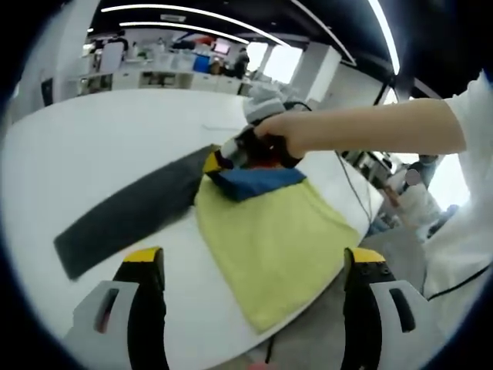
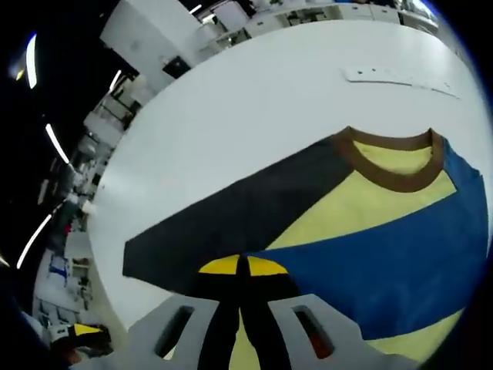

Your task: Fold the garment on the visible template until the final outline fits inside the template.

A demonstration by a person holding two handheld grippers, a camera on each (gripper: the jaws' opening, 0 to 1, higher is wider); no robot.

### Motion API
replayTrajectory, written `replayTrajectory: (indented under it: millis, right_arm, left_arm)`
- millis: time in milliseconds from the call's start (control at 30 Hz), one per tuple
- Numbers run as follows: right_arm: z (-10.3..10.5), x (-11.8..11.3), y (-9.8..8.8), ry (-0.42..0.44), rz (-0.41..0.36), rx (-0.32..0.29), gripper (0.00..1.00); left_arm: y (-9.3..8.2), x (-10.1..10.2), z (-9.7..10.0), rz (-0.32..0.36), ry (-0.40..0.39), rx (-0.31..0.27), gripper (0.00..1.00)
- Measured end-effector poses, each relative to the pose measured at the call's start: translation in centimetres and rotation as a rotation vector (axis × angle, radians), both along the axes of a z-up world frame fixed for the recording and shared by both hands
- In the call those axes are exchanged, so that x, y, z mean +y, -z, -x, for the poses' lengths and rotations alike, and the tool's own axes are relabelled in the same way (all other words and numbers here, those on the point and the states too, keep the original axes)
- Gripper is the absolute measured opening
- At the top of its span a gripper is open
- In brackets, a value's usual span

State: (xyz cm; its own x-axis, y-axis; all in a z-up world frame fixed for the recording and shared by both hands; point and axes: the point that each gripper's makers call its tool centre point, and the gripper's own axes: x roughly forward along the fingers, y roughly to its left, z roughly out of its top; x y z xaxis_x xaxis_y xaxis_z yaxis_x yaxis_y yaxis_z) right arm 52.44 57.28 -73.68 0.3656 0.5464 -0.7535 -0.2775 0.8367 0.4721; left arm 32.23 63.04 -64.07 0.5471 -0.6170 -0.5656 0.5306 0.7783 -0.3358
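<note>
A broad round white bench stands in an open office. Behind it run white desks and shelving, a thick white column, bright windows, and long ceiling light strips on a dark ceiling.

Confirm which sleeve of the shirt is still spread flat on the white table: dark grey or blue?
The long dark grey sleeve lies stretched flat across the round white table. The blue sleeve is folded over the yellow shirt body, pinched by the right gripper.

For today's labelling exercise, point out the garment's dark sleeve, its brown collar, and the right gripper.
dark sleeve (image 1: 127, 216), left gripper view, middle of the sleeve
brown collar (image 2: 389, 176), right gripper view, lower band of the neckline
right gripper (image 2: 243, 266), right gripper view, where the yellow tips meet
</note>
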Motion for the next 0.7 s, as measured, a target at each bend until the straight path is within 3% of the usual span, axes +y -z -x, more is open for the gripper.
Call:
replayTrajectory:
  millis: [700]
  right_arm:
    - [-0.2,0.4,2.0,-0.015,0.023,0.015,0.02]
  left_arm:
    - [1.1,0.2,-0.2,-0.002,-0.003,0.028,0.93]
